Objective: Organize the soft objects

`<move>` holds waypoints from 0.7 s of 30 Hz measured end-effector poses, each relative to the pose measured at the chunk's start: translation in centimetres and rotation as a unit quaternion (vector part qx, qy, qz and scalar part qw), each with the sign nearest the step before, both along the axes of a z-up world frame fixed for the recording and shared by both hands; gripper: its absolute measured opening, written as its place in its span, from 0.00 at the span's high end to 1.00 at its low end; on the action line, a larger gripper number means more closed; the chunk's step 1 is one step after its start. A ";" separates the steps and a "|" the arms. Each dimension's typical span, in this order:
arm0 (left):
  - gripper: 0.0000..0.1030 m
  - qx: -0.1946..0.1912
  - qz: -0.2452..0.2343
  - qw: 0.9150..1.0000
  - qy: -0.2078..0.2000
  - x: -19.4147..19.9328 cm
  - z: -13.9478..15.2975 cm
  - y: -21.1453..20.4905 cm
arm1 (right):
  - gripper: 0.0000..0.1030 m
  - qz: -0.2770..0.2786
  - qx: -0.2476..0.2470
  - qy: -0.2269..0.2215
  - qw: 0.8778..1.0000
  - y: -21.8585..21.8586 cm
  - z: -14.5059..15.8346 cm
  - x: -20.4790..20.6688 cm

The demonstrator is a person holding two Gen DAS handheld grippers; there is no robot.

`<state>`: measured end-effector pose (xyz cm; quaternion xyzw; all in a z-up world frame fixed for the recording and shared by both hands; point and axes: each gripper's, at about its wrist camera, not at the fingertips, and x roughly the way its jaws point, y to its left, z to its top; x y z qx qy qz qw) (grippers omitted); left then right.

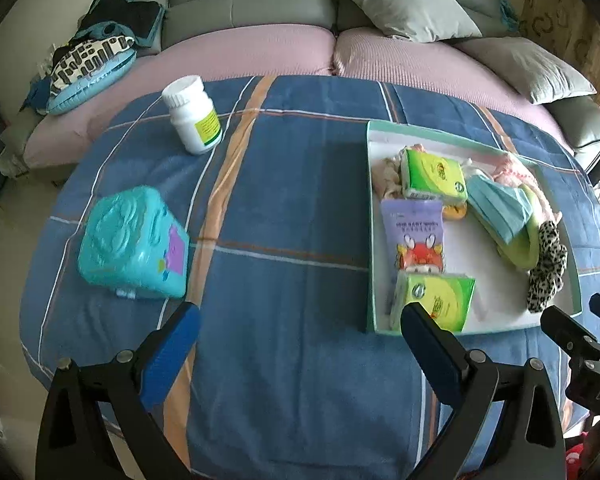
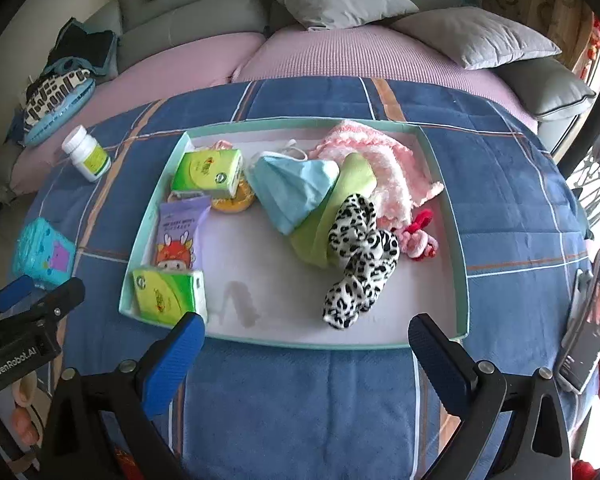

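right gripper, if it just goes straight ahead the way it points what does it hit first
Probably the near rim of the tray, then the leopard-print scrunchie lying inside it. The right gripper is open and empty; depth is hard to judge.

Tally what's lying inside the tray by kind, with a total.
Green tissue packs: 2
Purple wipes pack: 1
Blue face mask: 1
Green cloth: 1
Pink knitted item: 1
Leopard-print scrunchie: 1
Red-pink hair tie: 1
Yellow round item: 1
Total: 9
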<state>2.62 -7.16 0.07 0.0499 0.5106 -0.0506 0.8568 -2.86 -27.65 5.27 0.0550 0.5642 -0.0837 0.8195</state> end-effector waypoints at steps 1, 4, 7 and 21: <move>0.03 -0.002 -0.001 1.000 0.011 -0.2 -0.1 0.2 | 0.00 0.002 -0.003 0.000 1.000 0.2 0.1 -0.3; 0.03 -0.001 0.005 1.000 0.018 -0.9 -0.4 0.8 | 0.00 0.003 0.000 -0.002 1.000 0.6 0.3 -1.0; 0.03 0.010 0.011 1.000 0.017 -1.7 -0.4 1.2 | 0.00 0.008 -0.006 0.002 1.000 1.2 0.3 -1.5; 0.03 0.040 0.017 0.999 0.015 -4.1 -1.4 2.9 | 0.00 0.021 -0.022 0.017 0.999 3.5 -0.6 -3.3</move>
